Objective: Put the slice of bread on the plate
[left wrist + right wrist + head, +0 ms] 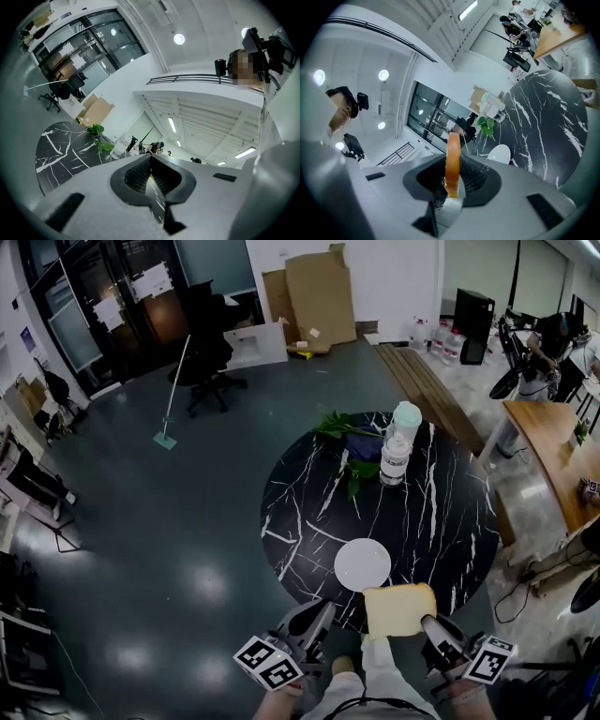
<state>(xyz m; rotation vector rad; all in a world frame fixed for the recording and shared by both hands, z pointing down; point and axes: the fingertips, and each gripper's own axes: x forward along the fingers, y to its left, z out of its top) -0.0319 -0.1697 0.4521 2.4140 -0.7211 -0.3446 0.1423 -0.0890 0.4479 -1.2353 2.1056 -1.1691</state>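
Observation:
A pale slice of bread [399,608] hangs over the near edge of the round black marble table [441,521], held by its right side in my right gripper [428,621]. In the right gripper view the slice of bread [452,161] stands edge-on, clamped between the pads. The empty white plate [362,564] lies on the table just beyond and left of the slice; the right gripper view also shows the plate [499,153]. My left gripper [314,613] hovers at the table's near edge, left of the bread, with its jaws together and nothing in them [150,174].
Two clear bottles [395,457] and a green leafy sprig [352,442] sit at the table's far side. A wooden desk [553,451] stands to the right. An office chair [211,357], a mop [169,399] and cardboard sheets [319,296] are on the floor beyond.

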